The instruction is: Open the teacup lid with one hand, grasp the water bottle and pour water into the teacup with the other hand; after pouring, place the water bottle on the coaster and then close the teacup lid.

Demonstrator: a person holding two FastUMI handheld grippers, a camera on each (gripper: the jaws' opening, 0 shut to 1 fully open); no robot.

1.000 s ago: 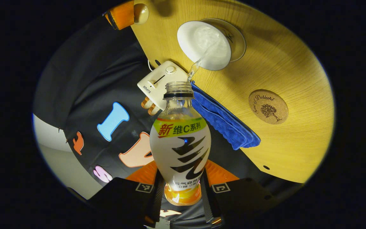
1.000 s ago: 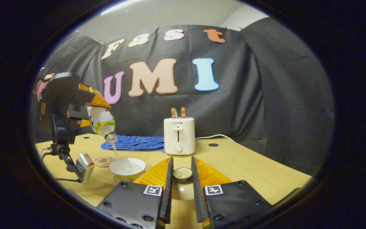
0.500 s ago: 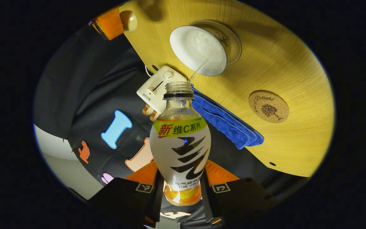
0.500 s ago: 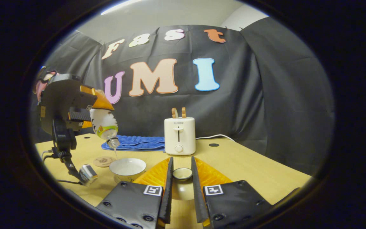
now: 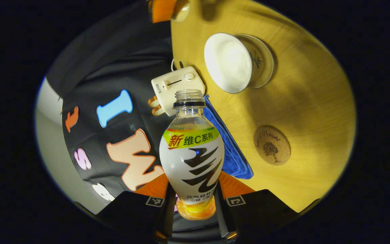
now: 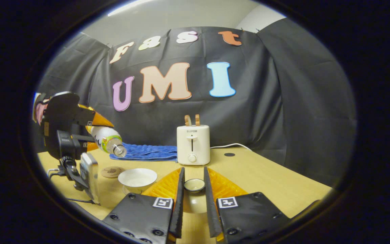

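My left gripper [image 5: 193, 206] is shut on the lower body of an uncapped water bottle [image 5: 191, 159] with a white label. In the right gripper view the bottle [image 6: 108, 138] lies nearly level in the air, mouth slightly down, above and left of the white teacup [image 6: 137, 177]. No water runs from it. The teacup [image 5: 228, 62] stands open on its saucer [image 5: 266, 61]. The round cork coaster [image 5: 272, 145] is bare, beside the cup. My right gripper [image 6: 193, 176] is shut on the small teacup lid [image 6: 194, 185], held over the table to the right of the cup.
A white toaster [image 6: 193, 144] stands at the back of the wooden table [image 6: 266, 179], with a folded blue towel [image 6: 147, 152] to its left. A cable lies behind the toaster. The toaster [image 5: 176, 88] and towel [image 5: 230, 152] are near the bottle's mouth in the left gripper view.
The bottle has swung from steeply tipped over the cup to nearly level, and the thin stream of water has stopped. The right gripper and lid have stayed put.
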